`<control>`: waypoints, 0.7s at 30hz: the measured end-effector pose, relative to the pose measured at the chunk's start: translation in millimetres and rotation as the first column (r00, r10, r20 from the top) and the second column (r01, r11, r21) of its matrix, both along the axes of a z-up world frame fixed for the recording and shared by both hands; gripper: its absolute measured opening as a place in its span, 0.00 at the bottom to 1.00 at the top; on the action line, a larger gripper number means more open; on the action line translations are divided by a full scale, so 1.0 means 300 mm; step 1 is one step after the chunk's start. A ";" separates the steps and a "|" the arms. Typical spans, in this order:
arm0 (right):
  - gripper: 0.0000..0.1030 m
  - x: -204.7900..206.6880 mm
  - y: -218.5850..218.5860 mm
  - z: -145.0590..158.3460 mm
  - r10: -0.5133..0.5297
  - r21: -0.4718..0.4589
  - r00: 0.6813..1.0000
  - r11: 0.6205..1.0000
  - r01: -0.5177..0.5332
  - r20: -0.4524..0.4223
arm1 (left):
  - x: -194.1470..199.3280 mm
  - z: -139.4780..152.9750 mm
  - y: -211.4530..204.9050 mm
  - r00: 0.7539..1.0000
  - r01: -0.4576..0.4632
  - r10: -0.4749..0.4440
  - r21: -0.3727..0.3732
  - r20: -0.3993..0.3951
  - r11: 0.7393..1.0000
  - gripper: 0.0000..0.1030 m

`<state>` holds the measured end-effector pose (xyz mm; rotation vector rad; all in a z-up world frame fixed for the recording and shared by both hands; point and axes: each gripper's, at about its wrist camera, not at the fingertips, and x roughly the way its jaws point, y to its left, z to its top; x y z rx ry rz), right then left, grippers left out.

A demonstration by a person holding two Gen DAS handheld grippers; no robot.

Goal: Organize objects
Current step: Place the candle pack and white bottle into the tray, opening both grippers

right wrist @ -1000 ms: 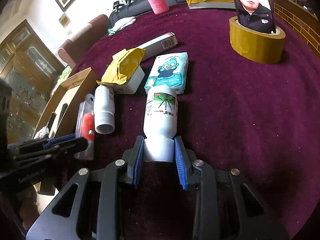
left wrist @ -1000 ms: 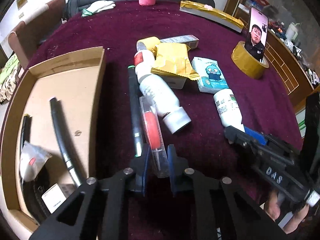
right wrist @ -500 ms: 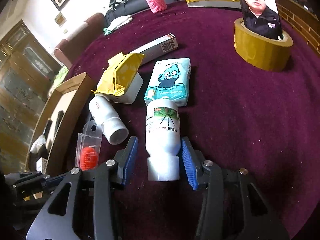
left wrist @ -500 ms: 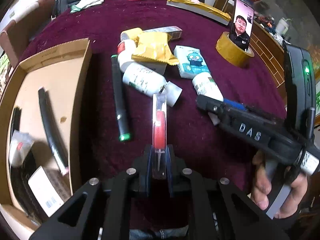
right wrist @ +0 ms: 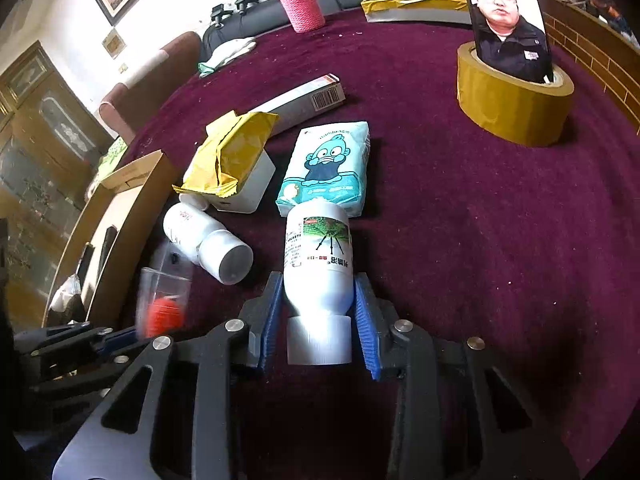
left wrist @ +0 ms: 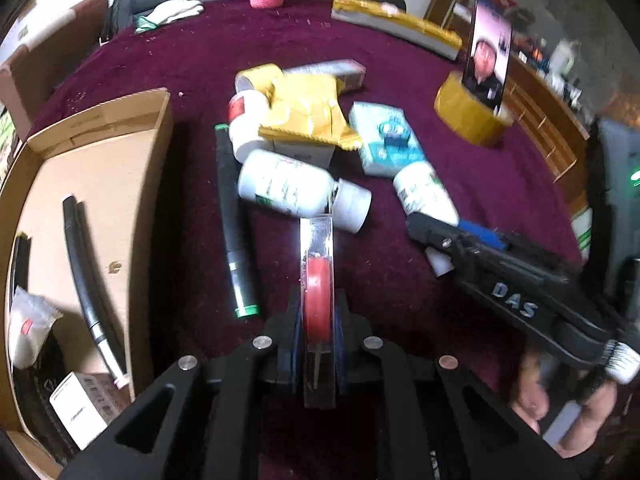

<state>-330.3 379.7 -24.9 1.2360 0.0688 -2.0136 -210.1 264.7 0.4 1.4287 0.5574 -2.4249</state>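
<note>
While the left gripper point(left wrist: 316, 344) held a clear packet point(left wrist: 317, 276) with a red thing inside, its jaws were squeezed tight on the packet's thin sides. The packet stood on edge above the dark red counter point(left wrist: 400, 280), just in front of a white bottle point(left wrist: 296, 190) lying on its side. A brown cardboard box point(left wrist: 100, 184) sat to the left, with a black stick point(left wrist: 86, 280) inside it. A black pen point(left wrist: 234, 220) lay between the box and the bottle.

The right gripper point(right wrist: 320, 320) had its blue jaws on both sides of a second white bottle point(right wrist: 318, 256). That bottle lay flat on the counter, with its cap point(right wrist: 319, 340) pointing back at the camera. The jaws looked snug against it. A blue tissue pack point(right wrist: 326, 168) touched the bottle's far end.
</note>
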 end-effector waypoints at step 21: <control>0.33 0.342 -0.183 0.204 0.200 -0.118 0.976 0.971 -0.209 -0.081 | 0.419 0.252 -0.348 0.946 -0.239 0.258 0.115 -0.196 0.964 0.11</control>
